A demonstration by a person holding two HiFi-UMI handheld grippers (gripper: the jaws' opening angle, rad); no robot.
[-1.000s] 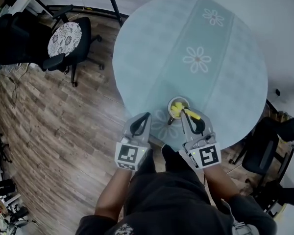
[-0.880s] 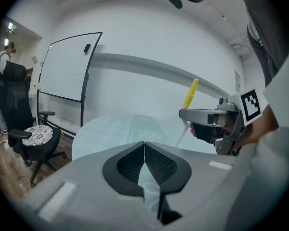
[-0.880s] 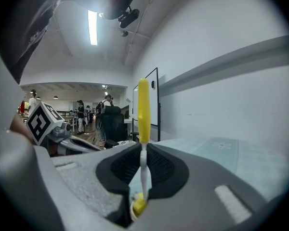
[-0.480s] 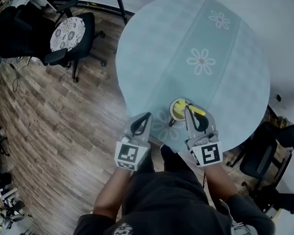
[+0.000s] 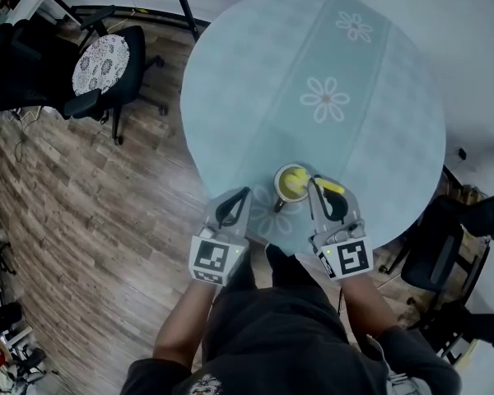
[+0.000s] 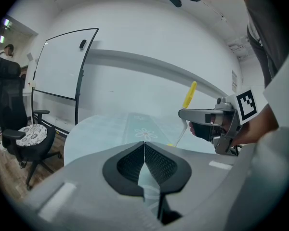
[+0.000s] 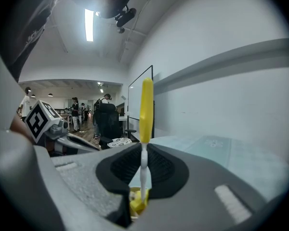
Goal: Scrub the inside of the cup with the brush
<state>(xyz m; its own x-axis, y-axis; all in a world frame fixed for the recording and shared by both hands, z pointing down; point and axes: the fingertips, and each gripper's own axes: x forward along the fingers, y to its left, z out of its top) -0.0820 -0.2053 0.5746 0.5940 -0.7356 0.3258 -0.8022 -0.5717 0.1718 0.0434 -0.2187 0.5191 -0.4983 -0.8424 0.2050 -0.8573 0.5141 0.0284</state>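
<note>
my right hand-held gripper (image 7: 143, 154) is clenched on the brush (image 7: 146, 110). its thin white stem is pinched between the two black pads, and the yellow handle stands up above the jaws. the brush's yellow head hangs below the jaws, down inside the cup (image 5: 290, 184). the cup stands on the round surface (image 5: 379, 97), close to its near edge, on the pale teal cloth with daisy prints. from above, yellow fills the mouth of the cup.

my left hand-held gripper (image 6: 144, 147) is clenched with nothing in it, its pads meeting at their tips. it hovers over the near edge of the surface, near the cup on its left side and apart from it.

off the far left of the surface, an office chair (image 5: 107, 64) with a patterned cushion stands on the wooden floor (image 5: 90, 220).
</note>
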